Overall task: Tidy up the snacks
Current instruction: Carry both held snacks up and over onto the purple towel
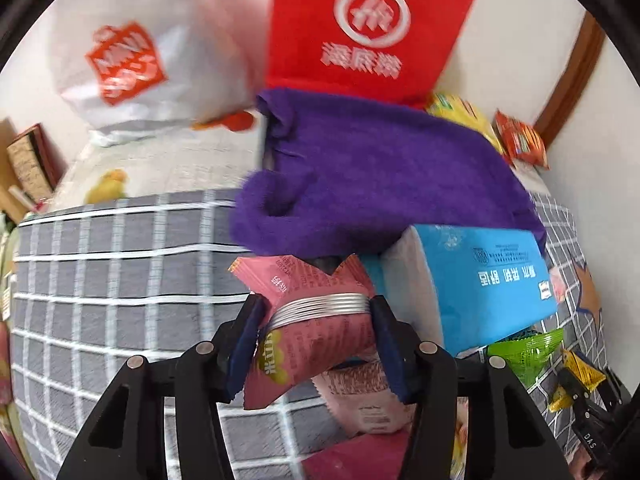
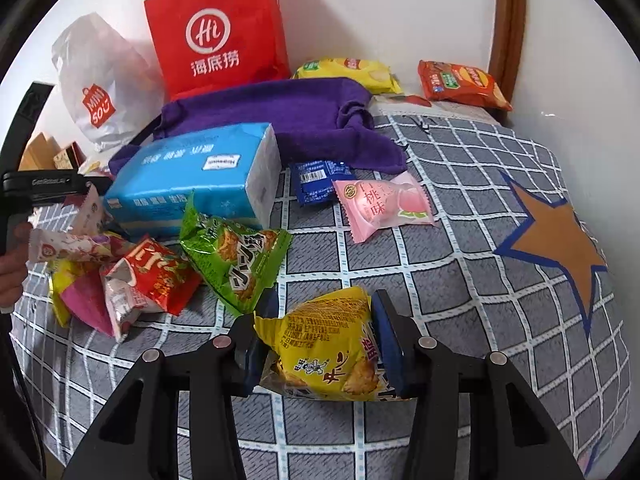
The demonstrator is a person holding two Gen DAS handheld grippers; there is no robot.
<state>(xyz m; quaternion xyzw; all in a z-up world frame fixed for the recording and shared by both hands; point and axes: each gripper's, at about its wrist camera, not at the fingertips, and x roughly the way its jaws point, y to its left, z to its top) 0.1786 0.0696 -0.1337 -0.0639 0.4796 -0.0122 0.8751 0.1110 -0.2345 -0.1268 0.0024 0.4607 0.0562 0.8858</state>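
Observation:
My left gripper [image 1: 316, 312] is shut on a pink snack packet [image 1: 308, 320], held above the grey checked bedspread [image 1: 120, 264] next to a blue tissue pack [image 1: 480, 280]. My right gripper [image 2: 320, 344] is shut on a yellow snack packet [image 2: 324, 356], just above the bedspread [image 2: 460, 280]. In the right wrist view a green packet [image 2: 236, 260], a red packet [image 2: 156, 276] and several crumpled wrappers [image 2: 80, 280] lie in a pile at left. A pink peach packet [image 2: 380, 204] and a small blue packet [image 2: 316, 180] lie further back.
A purple cloth [image 2: 288, 116] lies behind the blue tissue pack [image 2: 192, 184]. A red paper bag [image 2: 216, 32] and a white plastic bag [image 2: 96, 80] stand against the wall. Yellow [image 2: 352, 72] and orange [image 2: 460, 84] chip bags lie at the back right. More packets [image 1: 528, 352] lie at right.

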